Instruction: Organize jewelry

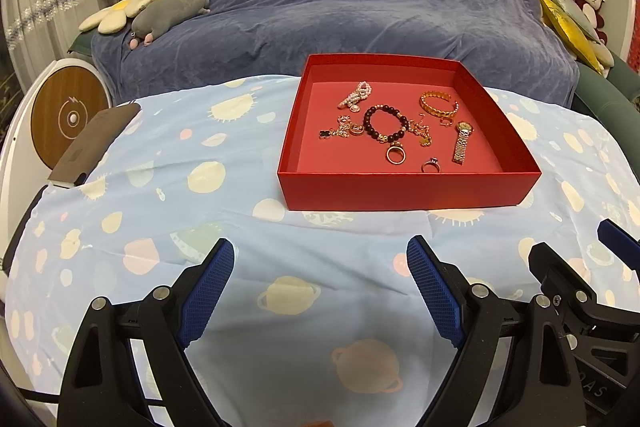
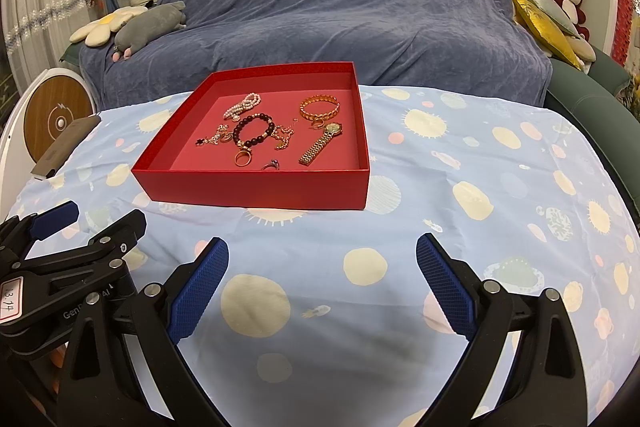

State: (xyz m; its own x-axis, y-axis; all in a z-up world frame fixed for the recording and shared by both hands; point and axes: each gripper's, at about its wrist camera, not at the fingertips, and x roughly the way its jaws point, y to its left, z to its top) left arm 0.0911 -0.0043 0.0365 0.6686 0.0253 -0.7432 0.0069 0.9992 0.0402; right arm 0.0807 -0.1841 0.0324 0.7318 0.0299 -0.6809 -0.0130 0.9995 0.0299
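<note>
A red open box (image 1: 404,187) (image 2: 256,187) stands on the table's blue patterned cloth. Inside lie a dark bead bracelet (image 1: 386,123) (image 2: 254,131), a pearl piece (image 1: 356,94) (image 2: 242,105), a gold bangle (image 1: 438,103) (image 2: 320,109), a gold watch (image 1: 462,141) (image 2: 320,145), two rings (image 1: 395,154) (image 1: 431,166) and gold chains with charms (image 1: 342,129). My left gripper (image 1: 320,255) is open and empty above the cloth, short of the box. My right gripper (image 2: 322,251) is open and empty, beside the left one.
A brown phone-like slab (image 1: 94,143) (image 2: 64,147) lies at the table's left edge. A blue-covered sofa (image 1: 340,7) with plush toys and cushions stands behind the table. A round white and wood device (image 1: 68,115) stands at the left.
</note>
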